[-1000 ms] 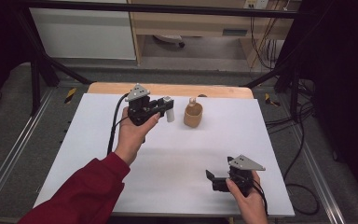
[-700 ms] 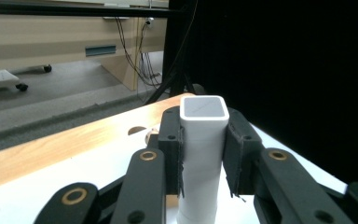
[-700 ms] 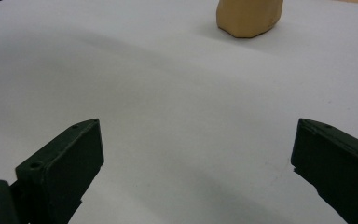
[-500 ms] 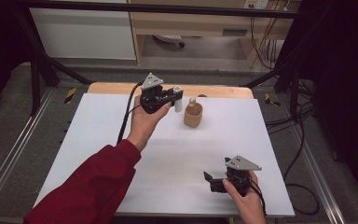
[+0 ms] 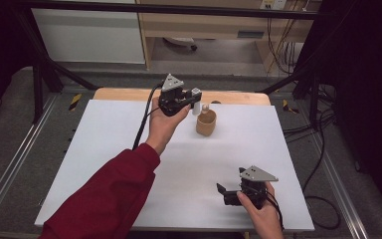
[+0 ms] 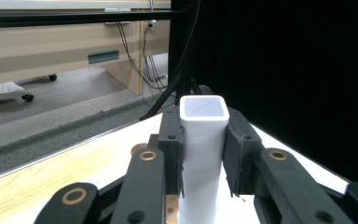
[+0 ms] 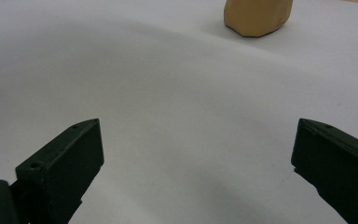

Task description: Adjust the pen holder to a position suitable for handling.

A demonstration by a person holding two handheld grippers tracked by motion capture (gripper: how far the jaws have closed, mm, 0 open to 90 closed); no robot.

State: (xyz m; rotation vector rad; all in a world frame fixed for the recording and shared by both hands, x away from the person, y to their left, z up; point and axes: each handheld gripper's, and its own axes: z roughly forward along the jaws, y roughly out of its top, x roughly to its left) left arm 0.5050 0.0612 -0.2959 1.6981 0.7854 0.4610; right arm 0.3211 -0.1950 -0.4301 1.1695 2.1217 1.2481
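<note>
gripping white bottle (image 6: pixel 203 154), left gripper (image 5: pixel 191 99) extended far; right gripper (image 5: pixel 229 193) low, jaws wide.

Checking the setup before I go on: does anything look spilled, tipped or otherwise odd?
Nothing stands out. The left hand-held gripper holds the white bottle upright, the tan cup stands upright on the white table, and no spill shows.

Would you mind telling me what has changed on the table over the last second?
The left gripper, shut on the white square bottle, has carried it toward the table's far edge, beside the tan cup. The cup has not moved, and the right gripper rests open at the near right as before.
</note>
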